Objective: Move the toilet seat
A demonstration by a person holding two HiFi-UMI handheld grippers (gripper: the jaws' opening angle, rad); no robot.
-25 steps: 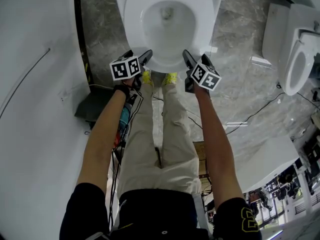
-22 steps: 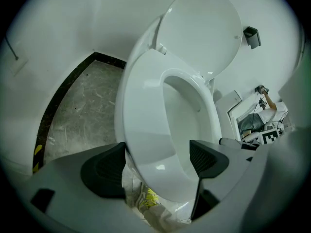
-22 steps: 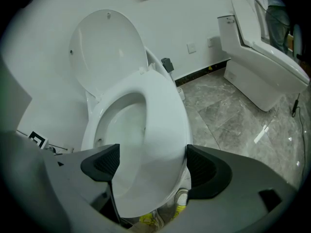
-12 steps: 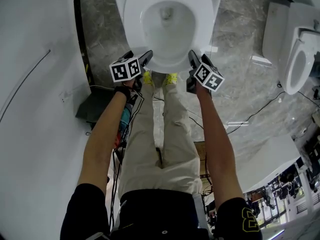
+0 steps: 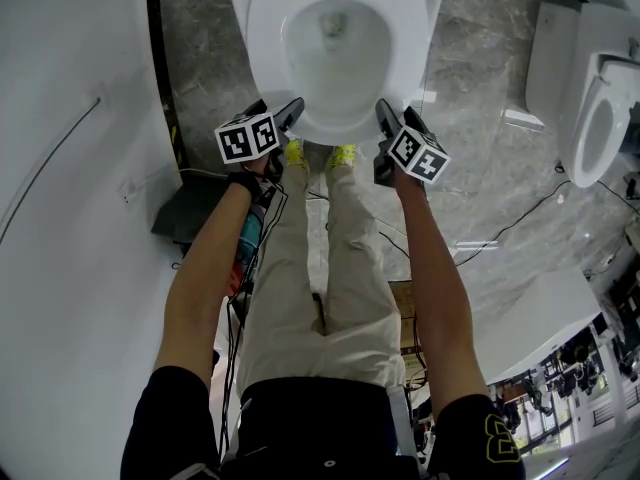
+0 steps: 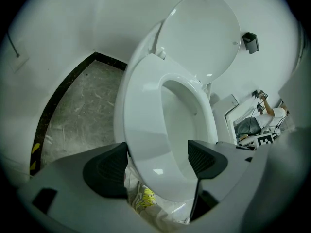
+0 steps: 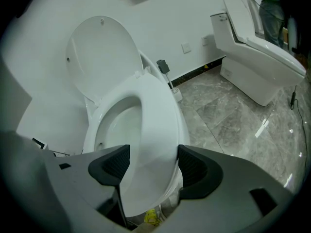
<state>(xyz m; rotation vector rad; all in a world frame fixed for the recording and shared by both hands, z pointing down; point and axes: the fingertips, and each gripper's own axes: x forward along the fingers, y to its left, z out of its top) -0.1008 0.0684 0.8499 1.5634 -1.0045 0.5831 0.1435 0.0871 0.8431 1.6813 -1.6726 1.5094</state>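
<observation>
The white toilet seat (image 5: 262,43) lies down on the bowl, with the lid (image 6: 199,33) raised against the wall behind. My left gripper (image 5: 283,113) is at the seat's front left. In the left gripper view the seat (image 6: 146,130) fills the gap between the pads of this gripper (image 6: 158,161). My right gripper (image 5: 385,113) is at the front right. Its jaws have just been closing. In the right gripper view both pads of this gripper (image 7: 153,166) press on the seat's ring (image 7: 155,125), one on the outer edge and one on the bowl side.
A second toilet (image 5: 590,118) stands to the right on the grey marble floor (image 5: 480,168). A toilet brush (image 7: 165,69) stands by the wall beside the bowl. A white curved wall (image 5: 70,218) runs along the left. Cables (image 5: 520,218) cross the floor. My yellow shoes (image 5: 320,155) touch the bowl's base.
The right gripper has shifted slightly to the right along the seat's front rim. The left gripper and the seat have stayed put.
</observation>
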